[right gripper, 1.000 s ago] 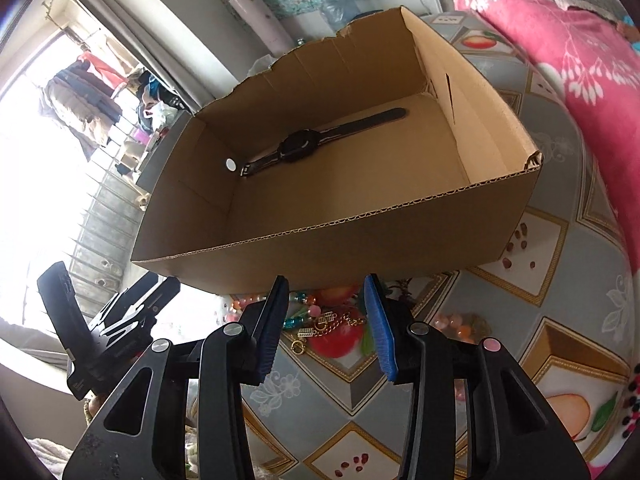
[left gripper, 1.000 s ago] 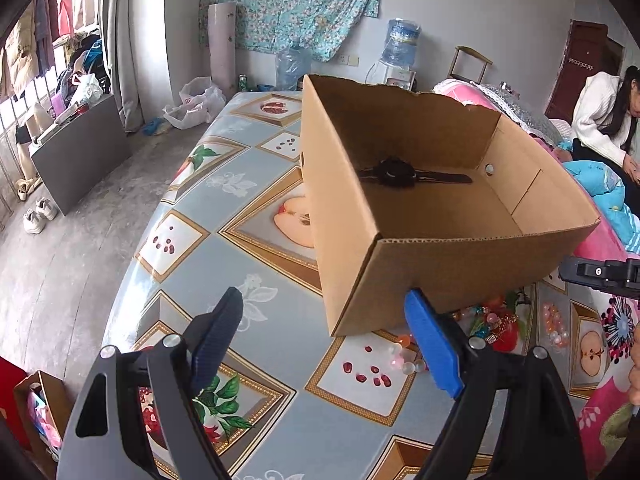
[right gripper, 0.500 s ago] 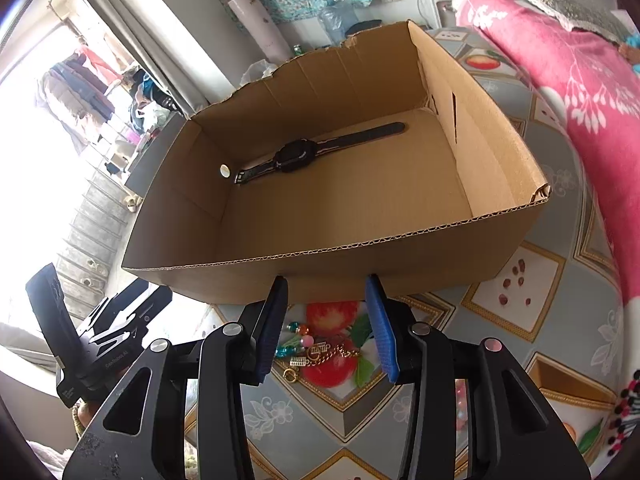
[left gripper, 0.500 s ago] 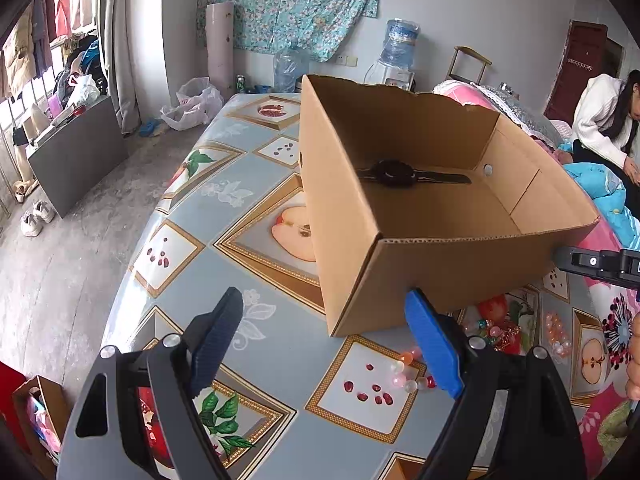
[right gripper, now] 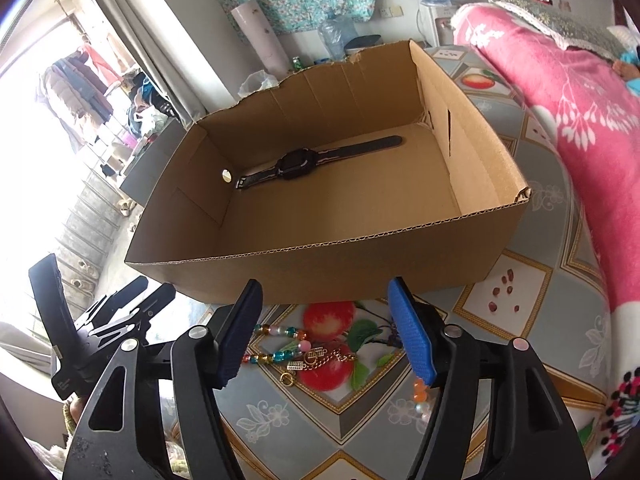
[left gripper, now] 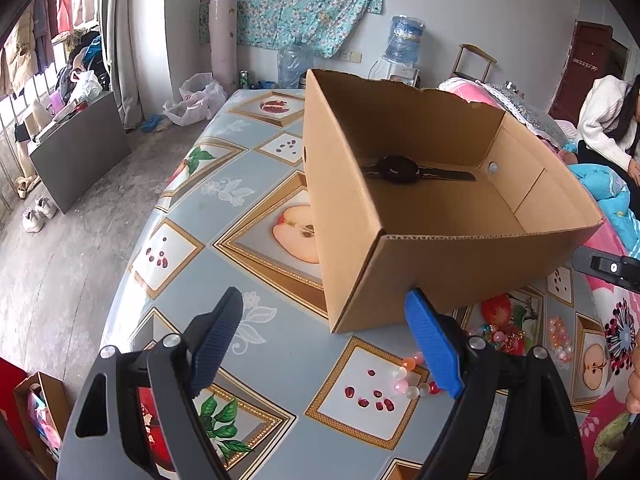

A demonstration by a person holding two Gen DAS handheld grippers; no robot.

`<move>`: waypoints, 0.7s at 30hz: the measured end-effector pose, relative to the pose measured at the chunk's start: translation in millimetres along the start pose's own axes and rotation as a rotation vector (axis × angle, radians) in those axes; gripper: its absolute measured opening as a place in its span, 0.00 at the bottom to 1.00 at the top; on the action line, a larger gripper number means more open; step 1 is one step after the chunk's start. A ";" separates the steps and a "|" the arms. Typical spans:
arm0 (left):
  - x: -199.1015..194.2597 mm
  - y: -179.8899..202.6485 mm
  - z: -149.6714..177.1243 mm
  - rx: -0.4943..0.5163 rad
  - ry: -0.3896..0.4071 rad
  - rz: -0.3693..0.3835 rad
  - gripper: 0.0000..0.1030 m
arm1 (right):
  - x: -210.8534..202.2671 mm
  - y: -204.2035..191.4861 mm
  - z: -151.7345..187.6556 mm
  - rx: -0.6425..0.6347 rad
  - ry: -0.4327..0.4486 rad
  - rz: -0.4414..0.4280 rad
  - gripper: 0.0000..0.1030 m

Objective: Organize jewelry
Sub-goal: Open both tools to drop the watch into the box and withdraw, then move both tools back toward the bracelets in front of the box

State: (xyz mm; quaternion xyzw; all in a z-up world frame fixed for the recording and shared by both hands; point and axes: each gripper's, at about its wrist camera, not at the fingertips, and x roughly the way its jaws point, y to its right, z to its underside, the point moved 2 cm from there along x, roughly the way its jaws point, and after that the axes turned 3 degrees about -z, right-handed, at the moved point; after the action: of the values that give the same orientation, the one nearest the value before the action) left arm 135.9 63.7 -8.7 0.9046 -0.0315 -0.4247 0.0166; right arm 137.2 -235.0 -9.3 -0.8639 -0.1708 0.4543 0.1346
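An open cardboard box (left gripper: 452,276) (right gripper: 360,268) stands on the patterned table and holds a black wristwatch (left gripper: 404,170) (right gripper: 304,162). In front of the box lie a beaded bracelet (right gripper: 280,332), a gold chain (right gripper: 320,360) and pale pink beads (left gripper: 412,380). My right gripper (right gripper: 326,336) is open and empty, hovering over the gold chain and bracelet. My left gripper (left gripper: 332,344) is open and empty, near the box's front corner, with the pink beads by its right finger.
The table (left gripper: 208,248) has a fruit-patterned cloth; its left edge drops to the floor. A pink blanket (right gripper: 560,100) lies right of the box. More pink beads (left gripper: 558,340) lie at the right. A person (left gripper: 608,120) sits far right.
Both grippers have pulled back and up from the box. My right gripper's jaws have opened wider over the chain and bracelet. The left jaws stay open.
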 end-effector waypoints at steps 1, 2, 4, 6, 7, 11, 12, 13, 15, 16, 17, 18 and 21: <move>0.2 0.1 -0.3 -0.001 -0.002 0.001 0.80 | -0.5 0.8 -0.4 0.000 0.003 0.005 0.62; 0.1 0.3 -0.5 0.000 -0.002 -0.001 0.80 | -1.0 1.9 -1.2 0.002 0.006 0.010 0.62; -0.5 1.5 -1.4 0.009 -0.001 -0.008 0.79 | -0.4 3.0 -3.7 0.006 0.007 0.016 0.62; -0.7 1.8 -1.1 0.012 0.000 -0.012 0.80 | 1.1 4.9 -6.0 0.010 0.005 0.019 0.62; -0.7 2.0 -1.3 0.010 -0.002 -0.013 0.80 | 1.7 5.5 -7.0 0.012 0.003 0.024 0.62; -0.6 3.0 -2.1 0.011 -0.003 -0.019 0.80 | 2.0 5.3 -9.7 0.013 0.006 0.026 0.63; -0.3 3.5 -2.1 0.011 -0.002 -0.021 0.80 | 1.9 5.5 -9.8 0.013 0.007 0.026 0.63; -0.3 3.7 -1.8 0.010 -0.003 -0.024 0.80 | 0.8 5.3 -9.3 0.011 0.011 0.028 0.63; -1.4 5.1 -1.9 0.012 -0.004 -0.031 0.80 | -3.3 3.6 -7.1 -0.001 0.024 0.033 0.63; -2.9 5.3 -1.8 0.010 0.000 -0.032 0.79 | -5.1 2.7 -5.4 -0.005 0.027 0.034 0.63; -4.4 5.6 -1.7 0.009 0.001 -0.032 0.79 | -6.1 2.4 -3.8 -0.008 0.028 0.033 0.63; -7.2 6.5 -1.1 0.009 0.003 -0.027 0.80 | -7.5 1.6 -0.9 -0.012 0.027 0.029 0.63; -15.3 9.2 1.6 0.014 0.014 -0.024 0.80 | -9.3 -1.3 8.9 -0.026 0.014 0.020 0.67</move>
State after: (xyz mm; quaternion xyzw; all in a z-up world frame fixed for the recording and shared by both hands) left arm 124.4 55.6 2.5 0.9080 -0.0237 -0.4182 0.0055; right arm 124.6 -237.0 -6.8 -0.8703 -0.1672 0.4473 0.1202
